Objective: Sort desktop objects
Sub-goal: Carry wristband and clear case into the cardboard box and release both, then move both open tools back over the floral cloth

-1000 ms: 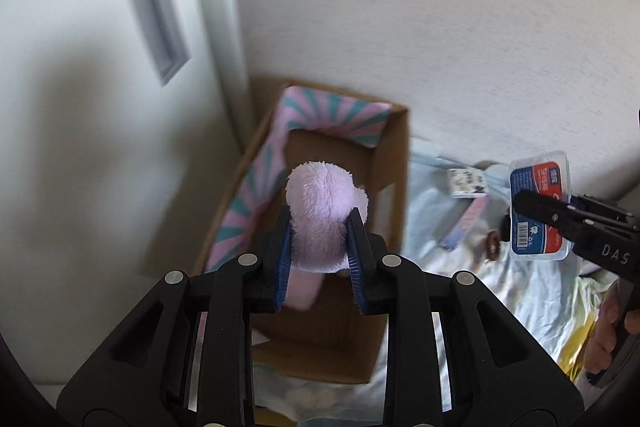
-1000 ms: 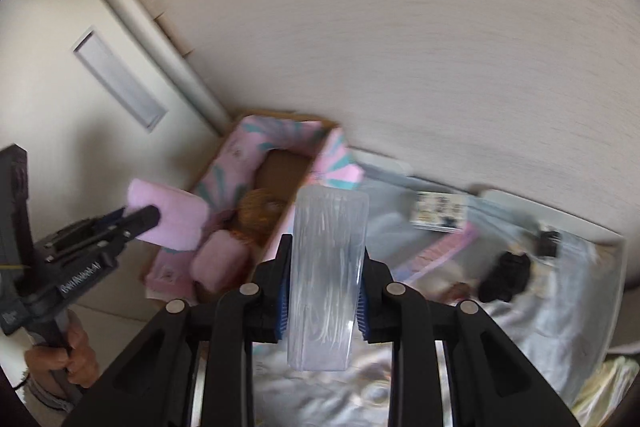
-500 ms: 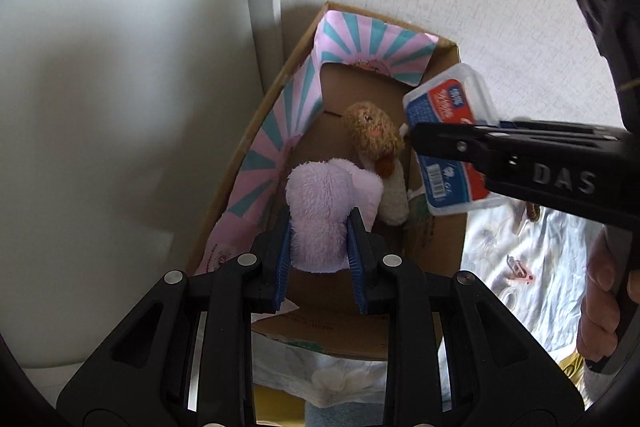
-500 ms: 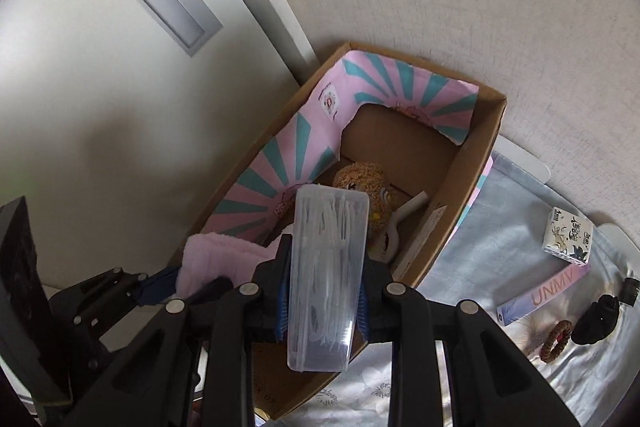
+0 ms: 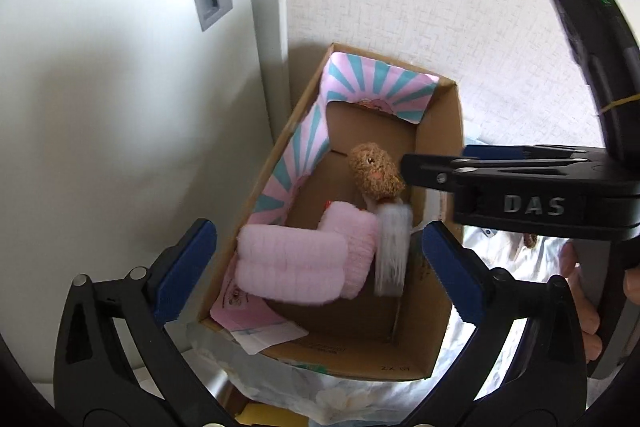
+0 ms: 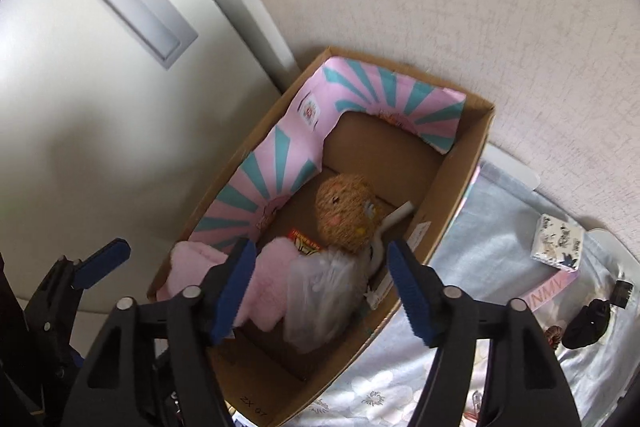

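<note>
A cardboard box (image 5: 438,311) with a pink and teal striped liner stands against the wall; it also shows in the right wrist view (image 6: 456,183). Inside it lie a pink plush (image 5: 296,267), a brown plush toy (image 5: 374,175) and a clear plastic case (image 5: 394,247), blurred in motion. In the right wrist view the pink plush (image 6: 264,283), the brown toy (image 6: 344,215) and the clear case (image 6: 316,299) lie together. My left gripper (image 5: 316,271) is open and empty above the box. My right gripper (image 6: 320,291) is open and empty above the box.
A floral cloth (image 6: 472,307) covers the table right of the box. On it lie a small patterned white box (image 6: 558,243), a pink flat pack (image 6: 552,287) and a black object (image 6: 588,323). A white door (image 6: 80,107) stands to the left.
Both grippers have opened over the box. The pink plush dropped from the left gripper and the clear case dropped from the right gripper into the box.
</note>
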`<action>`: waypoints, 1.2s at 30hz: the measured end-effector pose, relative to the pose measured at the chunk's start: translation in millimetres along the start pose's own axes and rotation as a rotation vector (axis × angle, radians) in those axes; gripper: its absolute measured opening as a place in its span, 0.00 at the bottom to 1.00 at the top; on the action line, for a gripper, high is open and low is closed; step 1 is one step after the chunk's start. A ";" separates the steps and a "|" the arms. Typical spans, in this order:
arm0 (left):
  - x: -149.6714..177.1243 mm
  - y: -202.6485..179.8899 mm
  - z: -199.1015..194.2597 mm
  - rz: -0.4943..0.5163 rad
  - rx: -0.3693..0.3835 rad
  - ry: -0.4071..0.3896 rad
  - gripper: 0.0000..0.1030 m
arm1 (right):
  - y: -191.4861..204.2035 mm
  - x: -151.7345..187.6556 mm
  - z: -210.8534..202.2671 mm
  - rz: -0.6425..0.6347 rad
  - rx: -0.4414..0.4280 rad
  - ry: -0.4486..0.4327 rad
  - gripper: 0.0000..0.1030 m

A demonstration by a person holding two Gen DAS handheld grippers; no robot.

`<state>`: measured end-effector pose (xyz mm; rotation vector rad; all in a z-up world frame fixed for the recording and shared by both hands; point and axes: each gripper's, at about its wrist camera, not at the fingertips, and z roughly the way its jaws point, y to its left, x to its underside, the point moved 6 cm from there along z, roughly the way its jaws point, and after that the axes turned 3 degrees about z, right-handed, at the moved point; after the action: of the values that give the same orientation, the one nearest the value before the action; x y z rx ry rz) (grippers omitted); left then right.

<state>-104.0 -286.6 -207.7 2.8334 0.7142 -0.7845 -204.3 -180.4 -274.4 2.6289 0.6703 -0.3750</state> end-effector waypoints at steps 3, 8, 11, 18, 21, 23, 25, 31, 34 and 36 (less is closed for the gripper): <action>-1.0 2.3 0.9 -0.003 -0.020 0.010 1.00 | -2.6 -1.3 -1.1 0.004 0.010 -0.002 0.65; -0.5 1.6 -1.5 -0.001 -0.033 0.011 1.00 | -4.7 0.5 -5.9 0.004 0.017 -0.006 0.65; 0.7 -1.2 -2.8 0.000 -0.020 0.016 1.00 | -7.4 1.9 -9.6 0.010 0.018 -0.012 0.65; 2.6 -1.6 -5.2 -0.052 0.037 0.033 1.00 | -22.0 5.6 -23.6 0.040 0.025 -0.031 0.65; 2.9 0.1 -5.3 -0.045 -0.027 0.066 1.00 | -31.6 8.2 -31.9 0.061 0.028 -0.045 0.66; 2.2 -1.4 -9.1 -0.030 -0.054 0.051 1.00 | -40.1 11.6 -38.7 0.080 0.031 -0.056 0.66; 0.7 -4.5 -16.3 -0.031 -0.037 0.016 1.00 | -49.6 16.3 -44.1 0.099 0.035 -0.060 0.66; -8.7 -22.7 -38.7 -0.004 -0.003 -0.098 1.00 | -90.4 34.5 -65.9 0.175 0.077 -0.087 0.66; -13.6 -41.1 -43.3 0.069 -0.011 -0.102 1.00 | -118.7 44.8 -83.3 0.220 0.115 -0.108 0.66; -17.2 -56.3 -43.5 0.106 0.005 -0.089 1.00 | -137.9 52.2 -96.0 0.249 0.146 -0.123 0.66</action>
<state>-123.7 -234.0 -160.7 2.7932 0.5463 -0.8896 -214.5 -6.3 -250.8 2.7558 0.2809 -0.5222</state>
